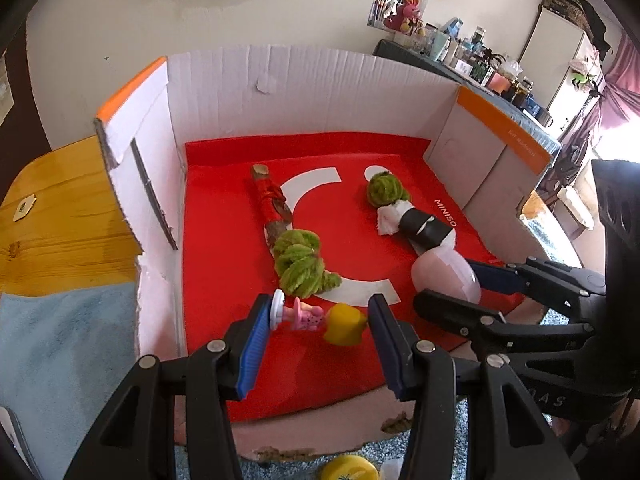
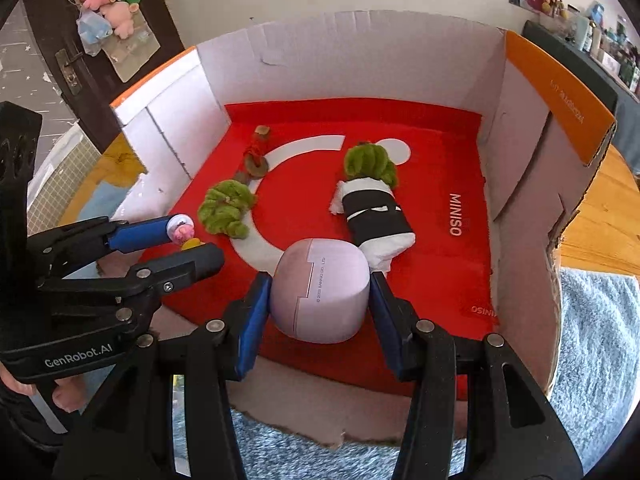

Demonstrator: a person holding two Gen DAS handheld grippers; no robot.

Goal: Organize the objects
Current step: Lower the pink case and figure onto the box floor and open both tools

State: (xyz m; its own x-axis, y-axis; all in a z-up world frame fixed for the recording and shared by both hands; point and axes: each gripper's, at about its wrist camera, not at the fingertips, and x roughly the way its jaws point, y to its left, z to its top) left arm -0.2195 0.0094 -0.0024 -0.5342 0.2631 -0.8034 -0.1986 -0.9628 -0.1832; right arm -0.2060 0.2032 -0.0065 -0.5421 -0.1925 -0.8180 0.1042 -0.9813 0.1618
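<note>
A small doll (image 1: 308,316) with a pink dress, yellow hair and a white base lies sideways between the blue pads of my left gripper (image 1: 320,312), which is shut on it just above the box floor. My right gripper (image 2: 320,284) is shut on a pale pink egg-shaped capsule (image 2: 320,300), low over the red bag (image 2: 440,152) that lines the white cardboard box (image 2: 360,60). In the right wrist view, the left gripper (image 2: 194,238) and doll (image 2: 182,232) are at the left. In the left wrist view, the right gripper (image 1: 448,286) and capsule (image 1: 444,276) are at the right.
Inside the box lie a green fuzzy bundle (image 1: 300,260), a stick wrapped in red (image 1: 272,200) and a black-and-white wrapped green bunch (image 2: 376,212). The box has orange flaps (image 2: 560,92) and stands on a wooden table (image 1: 60,216) with blue cloth (image 1: 68,352). A yellow lid (image 1: 350,470) lies in front.
</note>
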